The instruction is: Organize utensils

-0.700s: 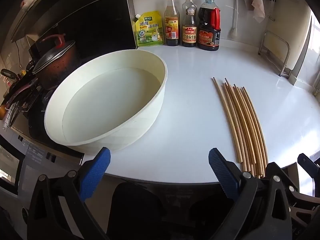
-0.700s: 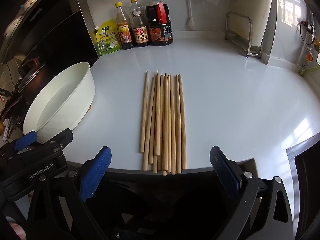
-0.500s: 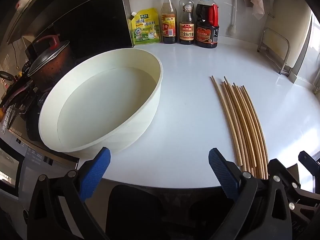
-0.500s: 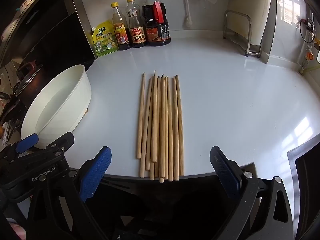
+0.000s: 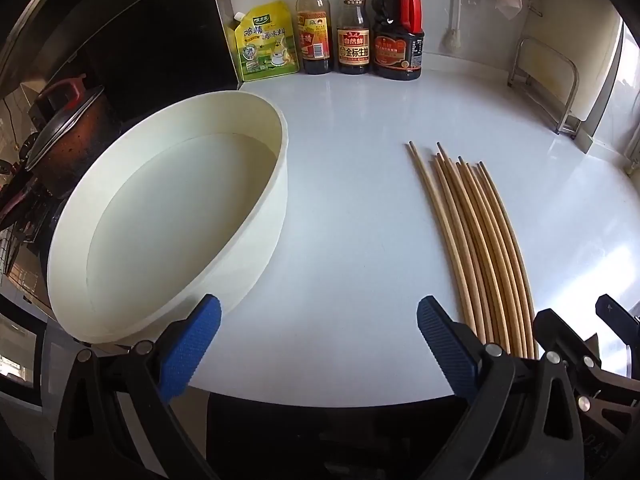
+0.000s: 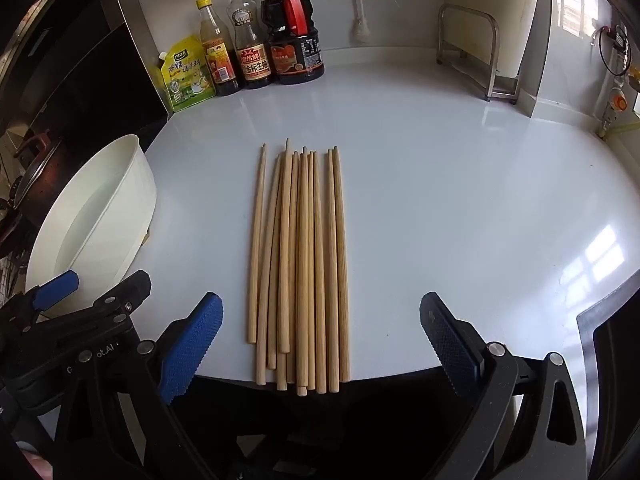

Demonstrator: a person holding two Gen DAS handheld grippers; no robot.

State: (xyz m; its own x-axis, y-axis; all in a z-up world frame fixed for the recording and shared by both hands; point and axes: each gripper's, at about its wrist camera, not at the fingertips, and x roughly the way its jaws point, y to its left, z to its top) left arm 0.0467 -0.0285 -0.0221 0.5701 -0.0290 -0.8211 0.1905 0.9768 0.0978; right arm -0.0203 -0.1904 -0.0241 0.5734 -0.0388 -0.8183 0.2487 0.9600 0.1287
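Note:
Several wooden chopsticks (image 6: 304,264) lie side by side on the white countertop (image 6: 440,200), their near ends at its front edge; they also show in the left wrist view (image 5: 476,240). A large cream round basin (image 5: 168,232) holding water stands to their left, and shows in the right wrist view (image 6: 96,216). My left gripper (image 5: 318,344) is open and empty, between the basin and the chopsticks at the counter's front. My right gripper (image 6: 320,344) is open and empty, its jaws either side of the chopsticks' near ends and above them.
Three sauce bottles (image 5: 352,24) and a yellow-green pouch (image 5: 266,46) stand at the back wall. A metal rack (image 6: 476,52) is at the back right. A dark lidded pot (image 5: 60,132) sits on the stove to the left of the basin.
Both grippers have moved forward a little over the counter's front edge; the basin and the chopsticks appear closer. Both stay open. Nothing on the counter has moved.

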